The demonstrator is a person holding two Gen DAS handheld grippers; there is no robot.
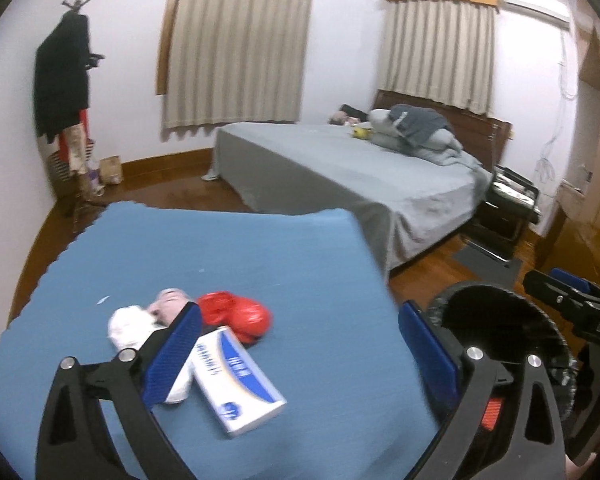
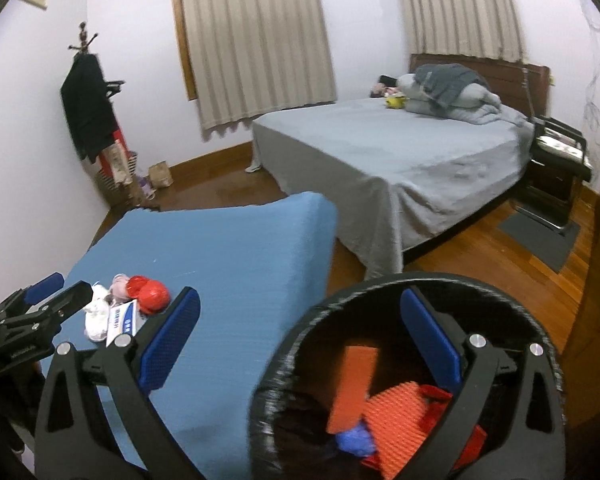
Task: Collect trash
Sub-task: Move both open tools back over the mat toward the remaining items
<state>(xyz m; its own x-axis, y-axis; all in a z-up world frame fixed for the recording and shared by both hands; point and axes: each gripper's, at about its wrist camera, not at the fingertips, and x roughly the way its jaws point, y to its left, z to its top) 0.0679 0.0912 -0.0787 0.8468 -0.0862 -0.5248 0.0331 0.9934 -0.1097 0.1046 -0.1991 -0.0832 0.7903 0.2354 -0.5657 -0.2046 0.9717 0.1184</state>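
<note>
The left gripper has its jaws spread wide with nothing clamped, the ribbed blue pads on black triangular arms. Between the jaws and lapping under the left pad lies a flat rectangular white-and-blue carton on the smooth blue cloth of the table. Just beyond the left pad's tip sits the rest of the trash heap: a glossy red crumpled plastic piece, a pinkish soft wad and a crumpled white tissue, all touching one another. Behind the right jaw stands the round black bin, lined with wrinkled black film. The right gripper also has its jaws fully apart and empty, tilted downward; its right pad hangs over the bin's mouth, its left pad over the blue cloth. Inside the bin, below the jaws, lie an orange flat rectangular piece, a ridged orange sheet and a blue crumpled scrap. The image is slightly blurred.
</note>
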